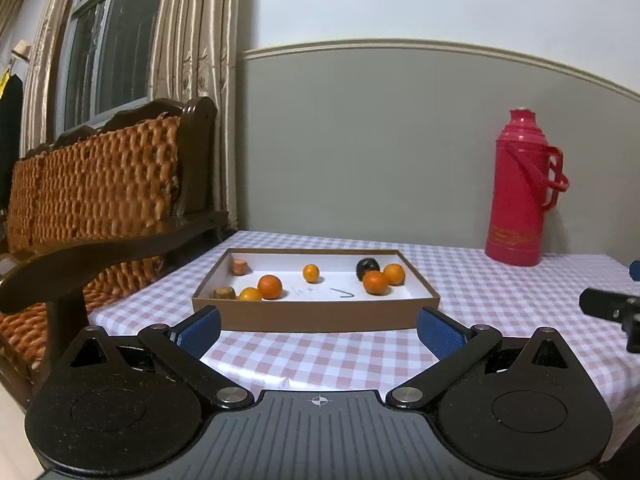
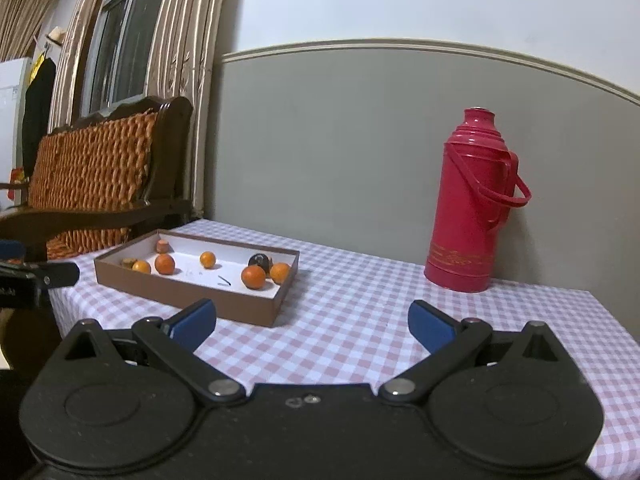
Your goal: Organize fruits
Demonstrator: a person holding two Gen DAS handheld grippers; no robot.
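A shallow brown cardboard tray with a white floor held 5 smooth round oranges at 12 o'clock from the left gripper, on a glossy pink-checked tablecloth. The right gripper hovered empty; both jaws gaped wide.

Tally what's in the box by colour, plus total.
In the box:
Orange fruits: 5
Dark, near-black fruit: 1
Brownish pieces: 2
Thin dark bent bit: 1
Total: 9
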